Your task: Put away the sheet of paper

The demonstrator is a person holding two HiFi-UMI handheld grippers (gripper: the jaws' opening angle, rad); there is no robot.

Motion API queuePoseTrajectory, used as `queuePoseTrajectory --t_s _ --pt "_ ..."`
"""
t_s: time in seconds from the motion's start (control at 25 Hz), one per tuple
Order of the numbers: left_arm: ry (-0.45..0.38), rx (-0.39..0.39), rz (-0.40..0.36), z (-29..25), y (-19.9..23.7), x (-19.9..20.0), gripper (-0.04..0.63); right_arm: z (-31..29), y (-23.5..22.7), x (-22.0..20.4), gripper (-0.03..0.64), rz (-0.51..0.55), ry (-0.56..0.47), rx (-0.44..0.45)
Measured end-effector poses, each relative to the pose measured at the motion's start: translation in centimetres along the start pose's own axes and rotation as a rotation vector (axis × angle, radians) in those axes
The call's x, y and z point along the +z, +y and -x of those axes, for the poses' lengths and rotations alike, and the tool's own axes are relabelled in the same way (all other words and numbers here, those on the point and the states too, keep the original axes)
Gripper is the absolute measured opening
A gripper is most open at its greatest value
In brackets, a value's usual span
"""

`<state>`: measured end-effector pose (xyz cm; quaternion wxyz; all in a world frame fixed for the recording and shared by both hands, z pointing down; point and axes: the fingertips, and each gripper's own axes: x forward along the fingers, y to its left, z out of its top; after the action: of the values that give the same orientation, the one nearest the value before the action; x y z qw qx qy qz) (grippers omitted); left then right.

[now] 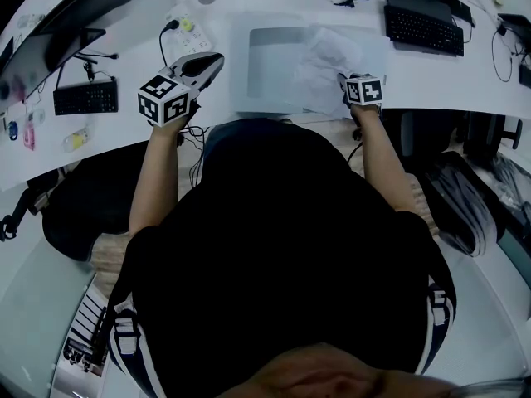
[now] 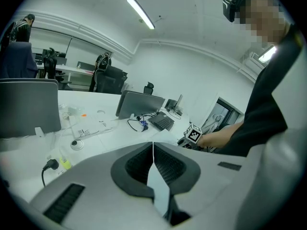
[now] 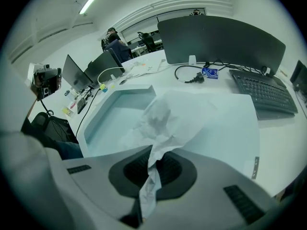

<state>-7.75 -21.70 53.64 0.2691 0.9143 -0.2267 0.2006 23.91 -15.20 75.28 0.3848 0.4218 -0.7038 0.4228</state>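
The sheet of paper [image 1: 325,63] is white and crumpled. It hangs over the right half of a shallow white tray [image 1: 274,56] on the desk. My right gripper [image 1: 343,79] is at the sheet's near right edge, pointing steeply down. In the right gripper view the gripper [image 3: 154,152] is shut on the paper [image 3: 165,119], which bunches up out of the jaws above the tray [image 3: 117,114]. My left gripper [image 1: 217,59] is held up left of the tray, apart from the paper. Seen in its own view, that gripper [image 2: 153,145] is shut. A pale strip shows in its seam; I cannot tell what it is.
A black keyboard [image 1: 423,23] lies at the back right and another [image 1: 85,98] at the left. A power strip [image 1: 189,31] with a cable sits beside the tray's left side. A dark monitor [image 3: 220,37] stands behind the tray. Black chairs stand under the desk edge.
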Motion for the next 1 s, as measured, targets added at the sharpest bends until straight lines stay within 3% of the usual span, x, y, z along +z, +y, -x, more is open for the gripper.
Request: queuePoseTrajectory --t_s 0.32,1.0 --pt "0.015 -0.025 0.013 -0.6 -0.3 -0.8 0.025 -0.6 -2.2 -1.4 0.015 -0.037 0.015 -0.025" --pt "0.018 -0.041 0.002 -0.8 -0.6 -0.9 0.025 -1.9 -0.3 0.1 0.015 -0.002 0.017 0.002"
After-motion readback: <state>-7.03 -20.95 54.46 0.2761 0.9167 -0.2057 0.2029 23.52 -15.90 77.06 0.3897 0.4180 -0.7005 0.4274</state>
